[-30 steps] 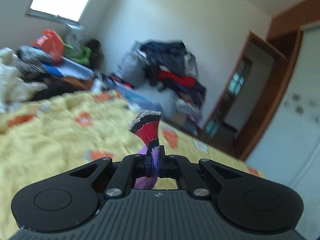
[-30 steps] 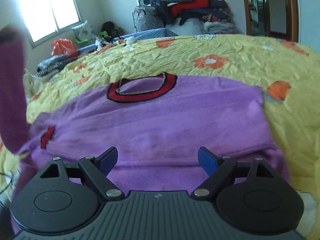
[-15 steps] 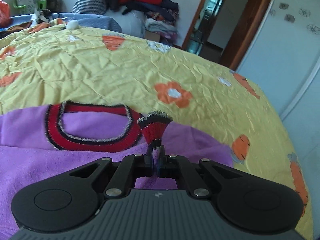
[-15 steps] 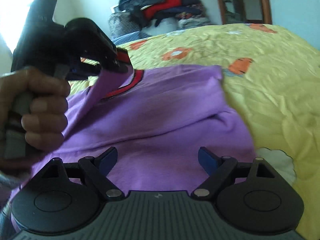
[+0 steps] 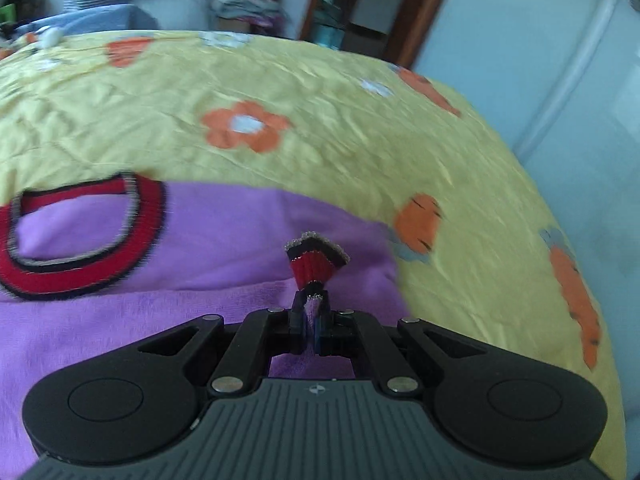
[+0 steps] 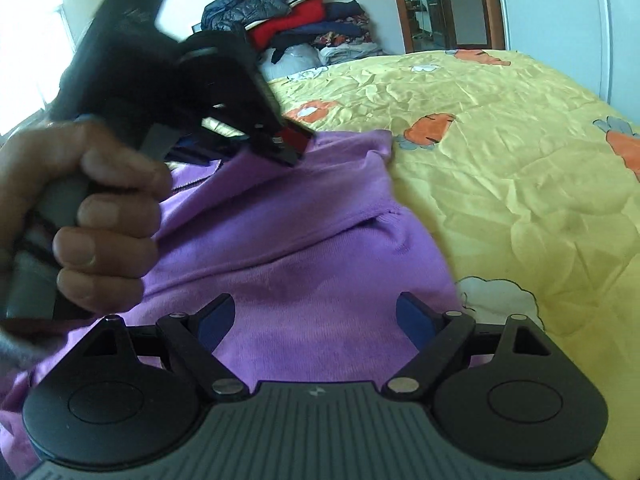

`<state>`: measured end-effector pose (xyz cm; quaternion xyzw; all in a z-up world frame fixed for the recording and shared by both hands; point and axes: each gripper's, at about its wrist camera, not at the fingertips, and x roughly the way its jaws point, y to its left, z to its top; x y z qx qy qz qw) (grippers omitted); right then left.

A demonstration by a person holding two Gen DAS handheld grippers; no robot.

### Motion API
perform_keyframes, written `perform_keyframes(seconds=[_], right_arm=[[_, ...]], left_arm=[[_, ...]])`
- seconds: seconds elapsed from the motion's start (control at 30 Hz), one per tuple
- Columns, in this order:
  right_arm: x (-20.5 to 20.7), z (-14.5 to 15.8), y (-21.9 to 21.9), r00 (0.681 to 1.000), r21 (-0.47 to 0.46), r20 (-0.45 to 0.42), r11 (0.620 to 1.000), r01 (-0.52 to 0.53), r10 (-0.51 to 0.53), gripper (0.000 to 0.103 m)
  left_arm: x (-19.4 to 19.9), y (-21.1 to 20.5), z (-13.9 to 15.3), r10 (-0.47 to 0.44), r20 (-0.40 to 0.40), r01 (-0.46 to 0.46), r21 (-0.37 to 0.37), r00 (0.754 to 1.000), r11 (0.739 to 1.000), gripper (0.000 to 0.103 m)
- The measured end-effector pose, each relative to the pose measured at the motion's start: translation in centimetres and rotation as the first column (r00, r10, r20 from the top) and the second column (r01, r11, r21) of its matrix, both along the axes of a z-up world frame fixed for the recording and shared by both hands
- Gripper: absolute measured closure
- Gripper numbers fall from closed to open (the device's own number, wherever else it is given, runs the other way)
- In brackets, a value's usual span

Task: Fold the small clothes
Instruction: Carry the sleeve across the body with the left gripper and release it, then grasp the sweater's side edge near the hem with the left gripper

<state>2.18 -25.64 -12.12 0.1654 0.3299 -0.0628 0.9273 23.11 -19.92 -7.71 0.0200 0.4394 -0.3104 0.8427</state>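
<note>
purple sweater [image 6: 304,248] lies on the bed [image 6: 500,152], one sleeve cuff [image 5: 316,258] pinched in the closed left gripper [image 5: 311,312], mid-fold across the body; right gripper [image 6: 316,320] gapes empty; remaining folds undone.

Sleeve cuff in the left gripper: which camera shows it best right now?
Left wrist view: the striped cuff fans out clearly beyond the shut fingers, over the purple sweater. Right wrist view shows only a red sliver, blurred, at the left gripper.

My purple sweater [image 6: 320,264] is soft, fuzzy knit cloth; its cuff [image 5: 316,260] ribbed and faintly glittery. The yellow bedspread [image 6: 500,168] looks smooth, crinkled cotton. My gripper [image 6: 314,316] is matt black plastic.
</note>
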Motion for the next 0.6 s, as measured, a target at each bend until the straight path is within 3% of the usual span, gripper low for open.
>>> perform_keyframes(seconds=[0.2,0.23,0.3,0.33,0.4,0.47,0.53,0.6], right_arm=[[-0.2,-0.3,0.3,0.999,-0.025,0.007,0.999,-0.038,0.038,0.010],[-0.3,-0.2,0.1,0.999,-0.009,0.010,0.999,-0.039,0.039,0.010],[-0.5,-0.1,-0.8,0.999,0.038,0.018,0.998,-0.048,0.047,0.010],[-0.7,0.1,-1.4,0.998,0.059,0.031,0.997,-0.052,0.050,0.010],[-1.3,0.8,-2.5,0.995,0.091,0.089,0.995,-0.047,0.039,0.010],[-1.2,1.6,-3.5,0.990,0.076,0.136,0.996,-0.051,0.040,0.010],[-0.1,2.5,-3.9,0.985,0.017,0.157,0.997,-0.081,0.077,0.013],[1.7,3.2,-4.1,0.978,-0.033,0.175,0.994,-0.107,0.111,0.025]], left_arm=[[-0.3,-1.1,-1.8,-0.082,-0.099,0.081,-0.005,0.992,0.997,0.097],[-0.2,-0.7,-1.8,-0.092,-0.122,0.090,-0.020,0.988,0.996,0.088],[0.4,1.0,-1.2,-0.118,-0.194,0.101,-0.095,0.974,0.990,0.046],[0.5,2.6,-0.4,-0.112,-0.197,0.082,-0.156,0.974,0.984,0.040],[0.3,6.4,1.6,-0.094,-0.164,0.052,-0.242,0.982,0.969,0.035],[-0.1,11.0,3.4,-0.029,-0.102,0.001,-0.264,0.994,0.964,0.030],[-0.6,15.8,4.1,0.063,-0.027,-0.067,-0.227,0.998,0.972,0.020],[-1.0,19.9,3.7,0.155,0.047,-0.147,-0.144,0.987,0.979,0.018]])
